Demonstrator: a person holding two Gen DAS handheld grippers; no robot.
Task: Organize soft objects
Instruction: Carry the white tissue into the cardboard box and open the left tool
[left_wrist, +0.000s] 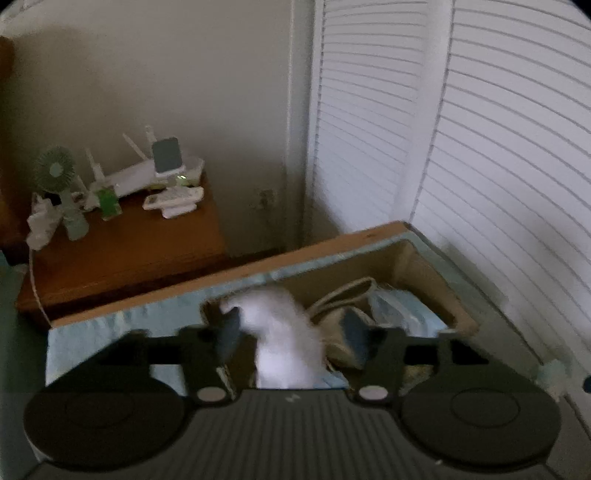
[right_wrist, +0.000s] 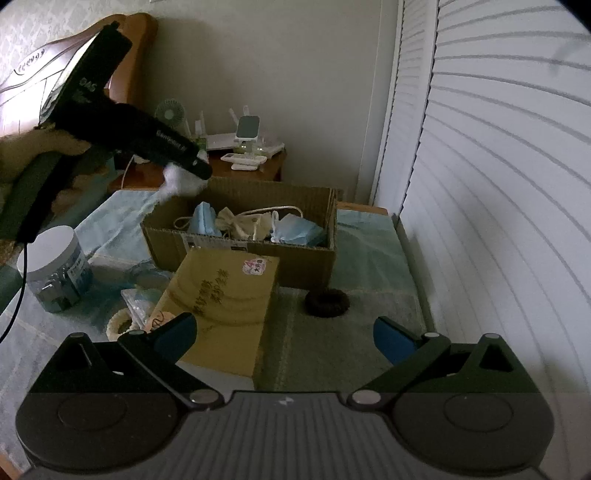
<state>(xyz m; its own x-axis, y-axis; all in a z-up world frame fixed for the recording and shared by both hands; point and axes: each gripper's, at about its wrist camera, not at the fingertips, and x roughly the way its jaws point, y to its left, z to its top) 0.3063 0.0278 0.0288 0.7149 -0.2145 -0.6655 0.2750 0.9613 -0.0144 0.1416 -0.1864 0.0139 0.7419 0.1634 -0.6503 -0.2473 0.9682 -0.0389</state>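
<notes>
Louvered doors behind; left gripper (left_wrist: 291, 328) angled down over cardboard box (left_wrist: 417, 266), fingers released, white fluff (left_wrist: 280, 332) between them; right gripper (right_wrist: 286, 332) spread empty.

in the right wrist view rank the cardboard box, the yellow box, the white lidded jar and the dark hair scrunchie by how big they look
1. Cardboard box
2. Yellow box, nearly as large, but nearer the camera, so unsure
3. White-lidded jar
4. Dark hair scrunchie
</notes>
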